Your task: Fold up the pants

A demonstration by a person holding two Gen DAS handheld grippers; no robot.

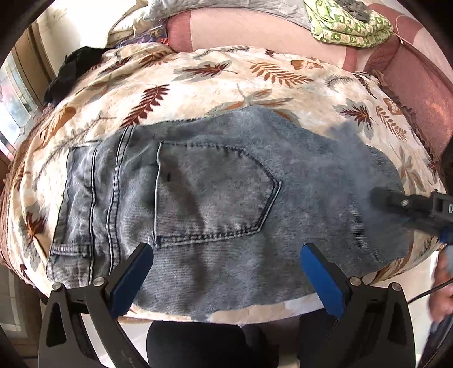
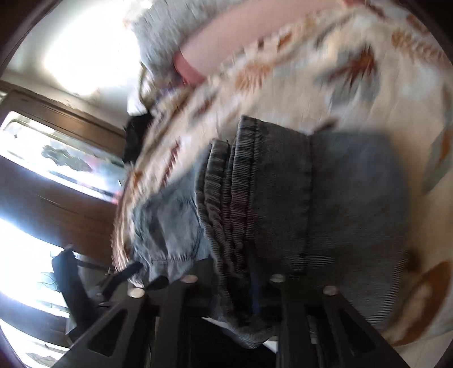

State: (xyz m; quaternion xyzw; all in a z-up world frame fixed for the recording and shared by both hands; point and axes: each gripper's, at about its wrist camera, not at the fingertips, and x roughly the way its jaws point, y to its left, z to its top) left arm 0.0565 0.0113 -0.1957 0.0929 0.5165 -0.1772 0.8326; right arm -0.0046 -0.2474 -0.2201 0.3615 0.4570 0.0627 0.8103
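Light blue jeans (image 1: 215, 198) lie folded on a leaf-patterned blanket (image 1: 198, 85), back pocket up, waistband at the left. My left gripper (image 1: 226, 254) is open and empty, its blue pads (image 1: 133, 280) hovering over the near edge of the jeans. My right gripper (image 1: 407, 206) comes in from the right in the left wrist view, low over the folded end. In the blurred right wrist view it (image 2: 243, 283) is shut on the stacked hem edges of the jeans (image 2: 254, 198).
The blanket covers a pink sofa (image 1: 410, 85). A green patterned cloth (image 1: 351, 25) and a grey quilt (image 1: 226, 11) lie at the back. A black garment (image 1: 73, 68) sits at the blanket's far left. A window is at the left.
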